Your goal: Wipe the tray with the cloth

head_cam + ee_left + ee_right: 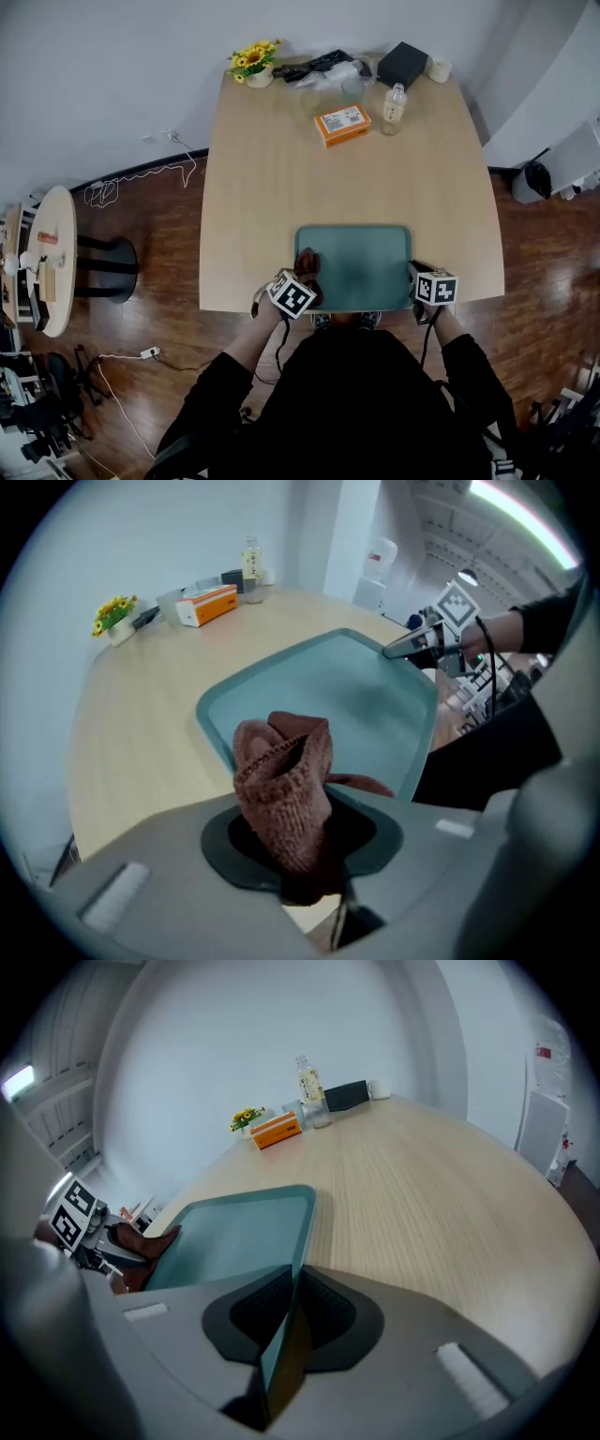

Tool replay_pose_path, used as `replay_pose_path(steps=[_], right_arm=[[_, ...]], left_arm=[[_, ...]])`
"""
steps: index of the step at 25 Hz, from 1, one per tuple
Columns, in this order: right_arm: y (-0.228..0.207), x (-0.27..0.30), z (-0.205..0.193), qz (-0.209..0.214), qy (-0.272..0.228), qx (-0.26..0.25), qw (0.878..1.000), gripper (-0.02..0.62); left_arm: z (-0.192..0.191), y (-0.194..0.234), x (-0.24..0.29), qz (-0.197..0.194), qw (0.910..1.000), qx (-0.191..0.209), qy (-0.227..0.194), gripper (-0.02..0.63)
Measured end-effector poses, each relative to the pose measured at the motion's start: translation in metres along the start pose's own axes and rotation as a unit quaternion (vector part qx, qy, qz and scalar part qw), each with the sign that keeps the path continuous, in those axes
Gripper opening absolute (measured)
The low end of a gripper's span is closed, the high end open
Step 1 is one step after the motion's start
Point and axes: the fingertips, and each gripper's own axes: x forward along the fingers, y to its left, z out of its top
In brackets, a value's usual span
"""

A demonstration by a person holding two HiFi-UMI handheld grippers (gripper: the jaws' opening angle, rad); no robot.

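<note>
A teal tray (361, 267) lies at the near edge of the light wooden table (281, 178). My left gripper (306, 277) is shut on a bunched reddish-brown cloth (286, 794), which stands up between its jaws over the tray's near left corner (217, 726). The cloth (307, 265) also shows in the head view at the tray's left rim. My right gripper (419, 277) is shut on the tray's right rim (298, 1269), the thin edge clamped between its pads. From the right gripper view the cloth (141, 1241) and the left gripper sit at the tray's far side.
At the table's far end stand an orange box (342, 124), a small bottle (394, 107), a black box (403, 64), a flower pot (255, 64), a tape roll (438, 68) and clear bags with dark items (323, 70). A round side table (52, 258) stands to the left.
</note>
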Motion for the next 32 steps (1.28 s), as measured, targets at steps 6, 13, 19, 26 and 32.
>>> replay_pose_path(steps=[6, 13, 19, 26, 32], right_arm=[[0.003, -0.002, -0.004, -0.005, 0.002, 0.001, 1.0, 0.034], [0.006, -0.001, 0.005, -0.004, -0.004, 0.0, 1.0, 0.034], [0.003, -0.004, 0.001, 0.002, -0.005, 0.001, 1.0, 0.034], [-0.002, -0.003, -0.003, 0.007, -0.005, 0.002, 1.0, 0.034], [-0.007, -0.003, -0.005, 0.007, -0.003, 0.002, 1.0, 0.034]], left_arm=[[0.049, -0.067, 0.022, -0.049, 0.9952, 0.085, 0.007, 0.089], [0.145, -0.162, 0.047, -0.124, 0.984, 0.123, -0.033, 0.089], [0.175, -0.207, 0.066, -0.134, 0.9859, 0.076, -0.065, 0.091], [0.127, -0.173, 0.053, -0.119, 0.9847, 0.112, -0.06, 0.091], [0.019, -0.066, 0.02, -0.023, 0.9962, 0.083, -0.014, 0.091]])
